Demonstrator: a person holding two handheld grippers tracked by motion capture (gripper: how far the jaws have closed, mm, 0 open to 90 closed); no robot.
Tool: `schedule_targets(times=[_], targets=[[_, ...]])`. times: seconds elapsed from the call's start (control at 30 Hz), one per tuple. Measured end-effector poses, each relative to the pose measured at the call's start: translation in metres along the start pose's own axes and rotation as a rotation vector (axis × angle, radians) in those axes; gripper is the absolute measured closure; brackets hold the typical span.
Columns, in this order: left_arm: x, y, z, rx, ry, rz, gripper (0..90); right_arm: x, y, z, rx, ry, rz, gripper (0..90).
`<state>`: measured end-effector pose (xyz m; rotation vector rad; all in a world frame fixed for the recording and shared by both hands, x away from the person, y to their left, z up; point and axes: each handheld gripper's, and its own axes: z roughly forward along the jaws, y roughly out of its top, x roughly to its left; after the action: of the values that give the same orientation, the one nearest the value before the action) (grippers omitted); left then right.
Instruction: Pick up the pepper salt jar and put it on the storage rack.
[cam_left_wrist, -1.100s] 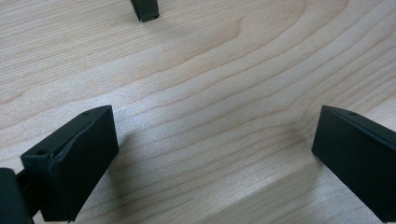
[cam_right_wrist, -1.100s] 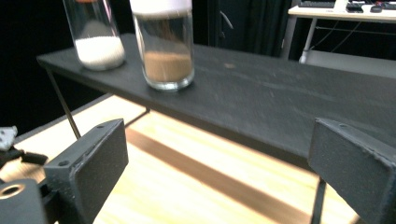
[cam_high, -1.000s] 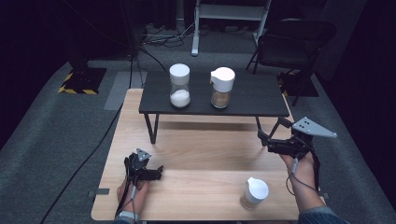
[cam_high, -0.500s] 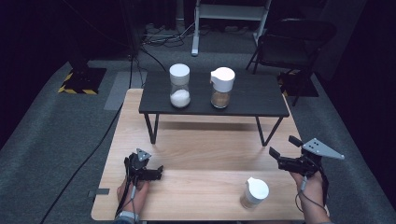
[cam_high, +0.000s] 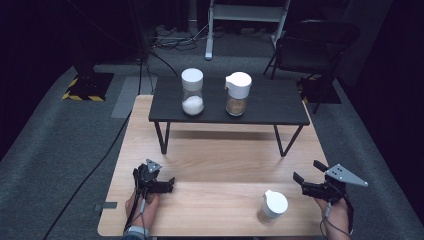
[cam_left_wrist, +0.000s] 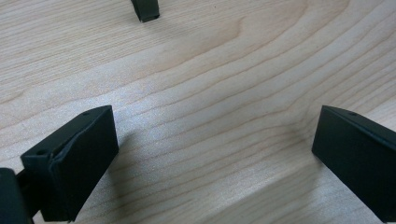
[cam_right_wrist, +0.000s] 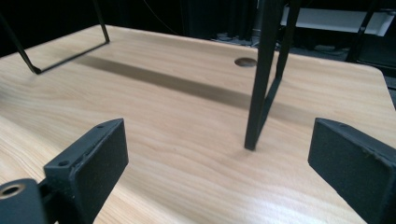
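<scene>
Pale wood table (cam_high: 220, 165), grain running across, set on grey carpet (cam_high: 60, 145) in a dark room. Black-and-yellow striped plate (cam_high: 84, 95) on the floor far left; cables (cam_high: 165, 42) trailing across the carpet behind; dark chair (cam_high: 315, 45) at far right.

Left gripper (cam_high: 167, 184) low at the table's near-left corner, held in a hand (cam_high: 142, 205), jaws spread wide with nothing between them; in the left gripper view only bare wood between the jaws, and a black stub (cam_left_wrist: 145, 9) cut off at the top edge, identity unclear.

Small black shelf (cam_high: 227, 102) standing on thin legs across the far half of the table. On it, left, a jar (cam_high: 192, 91) with white lid and white contents; right, a jar (cam_high: 238, 93) with white spouted lid and brownish contents, hard to make out further.

Near edge, right of centre: white-capped bottle (cam_high: 273, 206), standing upright, body partly hidden beneath its cap.

Right gripper (cam_high: 306, 179) just right of that bottle, apart from it, jaws spread and empty. In the right gripper view, a black shelf leg (cam_right_wrist: 261, 74) rising between the jaws farther off, and a round hole (cam_right_wrist: 245, 62) in the tabletop.
</scene>
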<state>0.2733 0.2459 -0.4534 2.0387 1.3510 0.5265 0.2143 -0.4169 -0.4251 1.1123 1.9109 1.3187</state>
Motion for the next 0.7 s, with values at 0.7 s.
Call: schedule_targets(times=[0.7], targets=[[0.000,0.000,0.000,0.000,0.002,-0.002,0.4,-0.014,-0.032,0.018,0.161,-0.020,0.022,4.9]])
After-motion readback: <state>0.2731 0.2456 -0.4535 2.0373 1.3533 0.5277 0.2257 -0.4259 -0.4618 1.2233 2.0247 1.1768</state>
